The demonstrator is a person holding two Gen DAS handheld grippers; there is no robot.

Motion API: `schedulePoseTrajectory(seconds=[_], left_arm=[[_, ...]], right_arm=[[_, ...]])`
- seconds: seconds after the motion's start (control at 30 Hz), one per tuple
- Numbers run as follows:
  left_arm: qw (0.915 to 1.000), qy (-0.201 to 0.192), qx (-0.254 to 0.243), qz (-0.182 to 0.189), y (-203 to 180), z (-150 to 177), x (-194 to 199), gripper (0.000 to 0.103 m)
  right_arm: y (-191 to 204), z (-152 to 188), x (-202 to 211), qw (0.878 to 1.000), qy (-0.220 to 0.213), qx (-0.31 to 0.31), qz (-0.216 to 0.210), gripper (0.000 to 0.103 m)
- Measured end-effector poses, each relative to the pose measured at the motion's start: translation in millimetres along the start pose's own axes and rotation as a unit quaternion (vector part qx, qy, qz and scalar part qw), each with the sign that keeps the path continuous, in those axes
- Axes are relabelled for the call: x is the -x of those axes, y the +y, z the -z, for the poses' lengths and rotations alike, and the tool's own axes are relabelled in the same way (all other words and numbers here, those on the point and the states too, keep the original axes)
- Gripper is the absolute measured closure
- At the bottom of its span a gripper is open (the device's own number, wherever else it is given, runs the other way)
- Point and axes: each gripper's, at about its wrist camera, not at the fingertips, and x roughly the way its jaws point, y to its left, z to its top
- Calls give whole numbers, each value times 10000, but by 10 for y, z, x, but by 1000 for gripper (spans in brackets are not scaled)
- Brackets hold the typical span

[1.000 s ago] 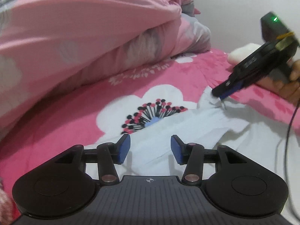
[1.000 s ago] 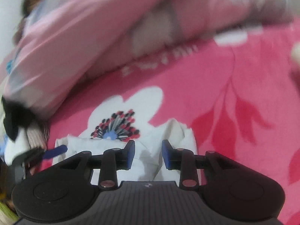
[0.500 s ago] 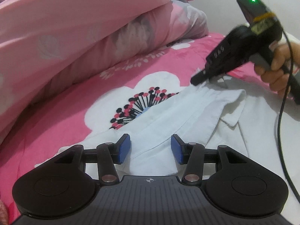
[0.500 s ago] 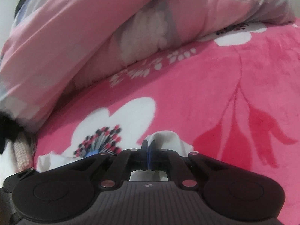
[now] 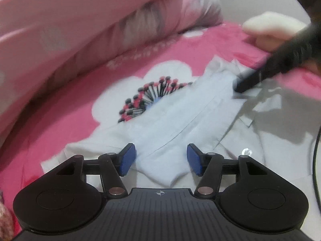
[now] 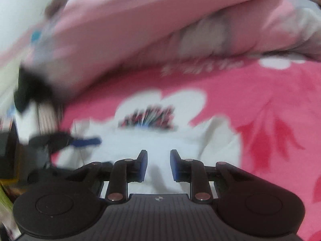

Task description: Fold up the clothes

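Shirt (image 5: 186, 118) lies mid-bed, one fold laid over. We're letting go: left gripper (image 5: 161, 159) and right gripper (image 6: 158, 165) are both opening, gripping nothing. Next we'd need another edge.

A bedroom; floral bedsheet (image 5: 210, 46), heaped pink quilt (image 5: 80, 20).

Pink flowered bed cover (image 5: 66, 108), white shirt (image 5: 180, 124) flat upon it, bunched pink quilt (image 5: 80, 26) behind.

Shirt (image 5: 180, 120) on blanket (image 5: 70, 120), quilt (image 5: 80, 30) behind.
The shirt lies partly over the blanket's flower motif (image 5: 152, 98); a pillow (image 5: 270, 28) sits far right.
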Motion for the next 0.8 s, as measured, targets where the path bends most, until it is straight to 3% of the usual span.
schedulePoseTrajectory(seconds=[0.07, 0.17, 0.3, 0.5, 0.53, 0.6, 0.67, 0.73, 0.8], left_arm=[[9999, 57, 125, -68, 37, -37, 61, 42], [9989, 85, 391, -263, 181, -117, 347, 42], [9969, -79, 697, -351, 375, -150, 1075, 35], [9914, -222, 1273, -214, 504, 185, 2462, 12], [9900, -225, 1379, -189, 500, 281, 2699, 6], [9878, -232, 1528, -172, 469, 444, 3064, 2], [9855, -180, 1669, -258, 412, 673, 3350, 0], [9822, -104, 1836, -394, 355, 941, 3526, 0], [9764, 9, 2115, -437, 286, 1243, 3577, 0]], right_arm=[[66, 130, -248, 9989, 292, 148, 329, 80], [137, 100, 42, 9992, -2, -105, 392, 79], [298, 297, 981, 9957, -859, -322, 122, 79], [450, 1230, 2345, 9784, -1912, -752, -212, 76], [481, 1422, 2515, 9755, -2051, -773, -207, 72], [559, 1832, 2788, 9692, -2330, -786, -138, 59], [652, 2210, 2943, 9645, -2504, -833, -65, 53], [716, 2545, 3030, 9620, -2553, -964, 77, 41], [755, 2822, 3051, 9606, -2537, -1115, 196, 36]])
